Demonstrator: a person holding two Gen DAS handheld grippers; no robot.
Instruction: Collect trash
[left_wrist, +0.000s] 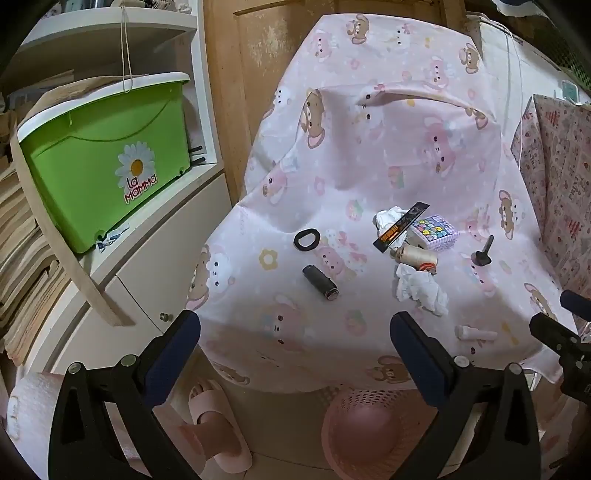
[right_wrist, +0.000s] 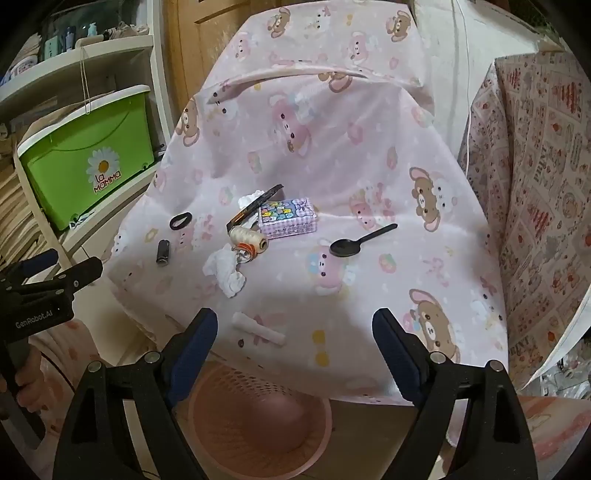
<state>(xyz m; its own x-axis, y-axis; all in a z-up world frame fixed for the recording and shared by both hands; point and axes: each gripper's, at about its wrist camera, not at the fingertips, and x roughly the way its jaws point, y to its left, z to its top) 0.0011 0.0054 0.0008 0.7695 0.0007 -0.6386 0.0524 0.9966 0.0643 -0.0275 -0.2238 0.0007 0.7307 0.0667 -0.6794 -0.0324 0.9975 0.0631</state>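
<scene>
Your left claw (left_wrist: 295, 336) and right claw (right_wrist: 295, 332) both gape wide with nothing in them, hovering over the near edge of the bench (right_wrist: 369, 295). Crumpled tissue (right_wrist: 225, 271) lies mid-bench beside the thread spool (right_wrist: 249, 238); the pink basket (right_wrist: 258, 417) sits on the floor below.

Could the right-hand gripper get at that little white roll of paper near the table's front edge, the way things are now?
Probably yes. The right gripper hangs open just short of the white paper roll, which lies alone on the pink cloth. Nothing stands between them; the crumpled tissue lies further back.
</scene>
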